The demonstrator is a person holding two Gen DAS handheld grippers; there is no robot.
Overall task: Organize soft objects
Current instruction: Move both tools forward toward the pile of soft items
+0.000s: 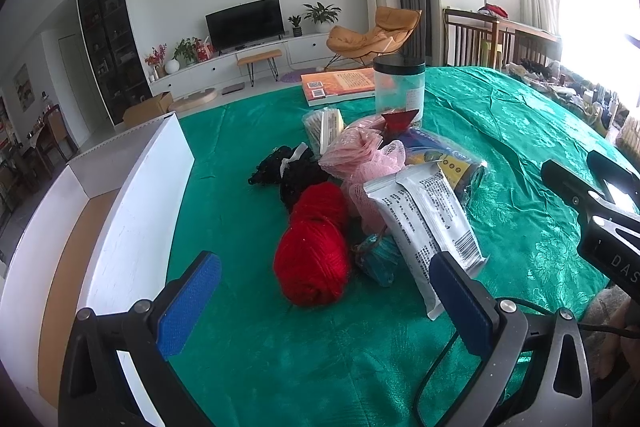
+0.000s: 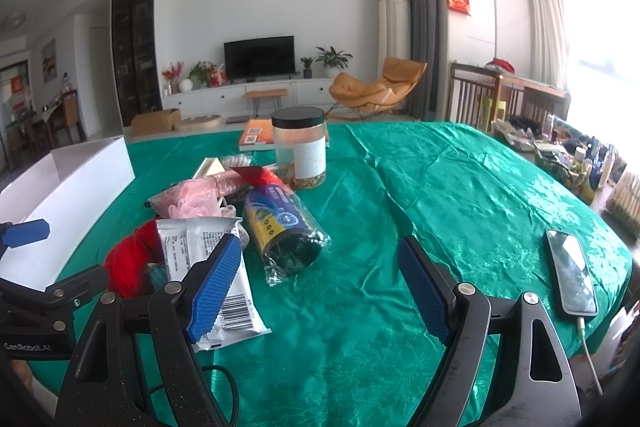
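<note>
the red yarn ball [image 1: 312, 255], fuzzy and wound into two lobes, lies on the green tablecloth [image 1: 500, 131] at the near edge of a small heap, just ahead of the left gripper [image 1: 324, 287], whose blue ribbed pads stand wide apart with nothing between them. behind the yarn sit a pink mesh sponge [image 1: 362, 159], crumpled black lace [image 1: 288, 167] and a teal knit bit [image 1: 378, 257]; a glossy white packet [image 1: 428, 223] leans beside it. the white cardboard box [image 1: 132, 211] lies to the left. the right gripper [image 2: 316, 283] is also wide and empty, over bare cloth right of the heap, near a crinkly clear-wrapped roll [image 2: 284, 231].
</note>
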